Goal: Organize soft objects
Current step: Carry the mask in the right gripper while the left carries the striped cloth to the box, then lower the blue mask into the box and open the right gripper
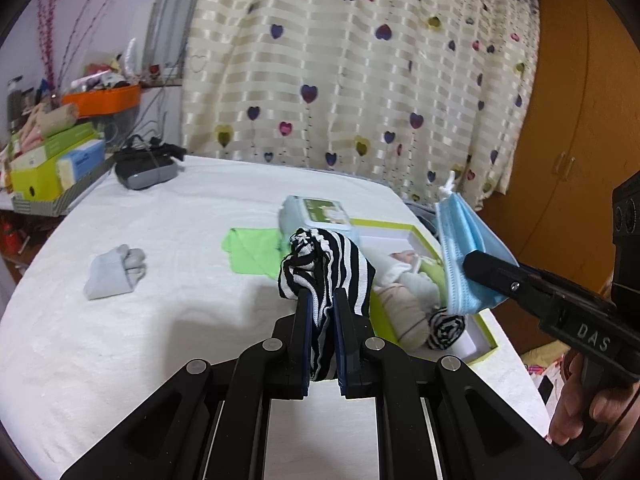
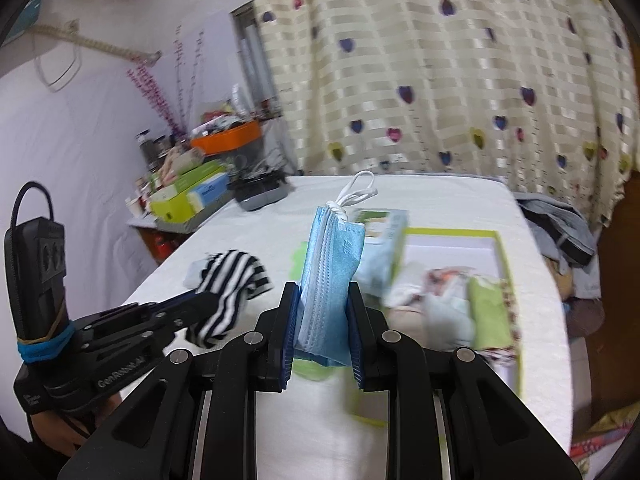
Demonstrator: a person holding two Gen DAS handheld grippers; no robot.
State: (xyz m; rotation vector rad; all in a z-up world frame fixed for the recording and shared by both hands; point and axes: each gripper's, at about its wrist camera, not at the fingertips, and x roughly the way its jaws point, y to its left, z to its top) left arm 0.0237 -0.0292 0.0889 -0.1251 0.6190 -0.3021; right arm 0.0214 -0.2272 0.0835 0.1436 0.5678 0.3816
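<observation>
Left claw clamped on limp striped sock; right claw pinching light floppy mask stack mid-body; both sag

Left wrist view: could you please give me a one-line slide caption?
Left gripper holds a striped sock above the table; right gripper holds blue masks.

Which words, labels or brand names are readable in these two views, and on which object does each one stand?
"DAS": on the black body of the right gripper, seen from the left wrist camera.
Raised lettering on the left gripper, starting "Gen": the rest is too blurred to read.
Print on the wipes pack: too small to read.
Print on the green and blue boxes: too small to read.
</observation>
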